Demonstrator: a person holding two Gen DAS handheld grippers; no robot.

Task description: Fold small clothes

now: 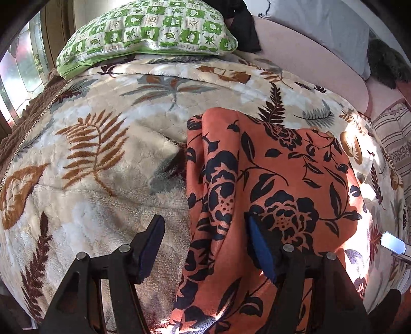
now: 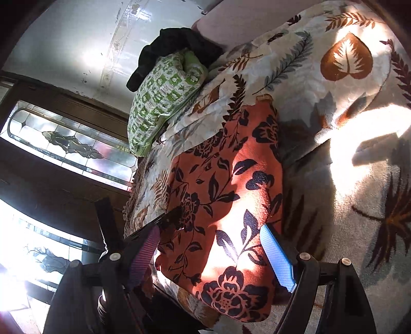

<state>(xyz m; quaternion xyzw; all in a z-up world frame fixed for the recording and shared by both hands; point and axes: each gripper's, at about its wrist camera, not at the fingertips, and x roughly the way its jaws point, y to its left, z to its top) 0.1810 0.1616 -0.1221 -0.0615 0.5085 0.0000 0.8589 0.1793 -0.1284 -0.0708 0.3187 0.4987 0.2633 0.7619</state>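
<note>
An orange garment (image 1: 269, 179) with a black flower print lies folded on a cream leaf-patterned blanket (image 1: 102, 154). My left gripper (image 1: 205, 231) hovers over the garment's near left edge. Its jaws stand open, one finger (image 1: 154, 236) over the blanket and the blue-padded finger (image 1: 257, 241) over the cloth, with nothing pinched. In the right wrist view the garment (image 2: 231, 192) lies lengthwise, partly in sunlight. My right gripper (image 2: 210, 246) is open above its near end, the blue pad (image 2: 278, 259) at the right edge and the purple pad (image 2: 143, 257) off the left edge.
A green checked pillow (image 1: 149, 28) lies at the bed's far end with a dark cloth (image 2: 174, 43) behind it. Pale pink bedding (image 1: 308, 56) and a grey pillow (image 1: 328, 23) are at the back right. A stained-glass window (image 2: 72, 146) and dark wood flank the bed.
</note>
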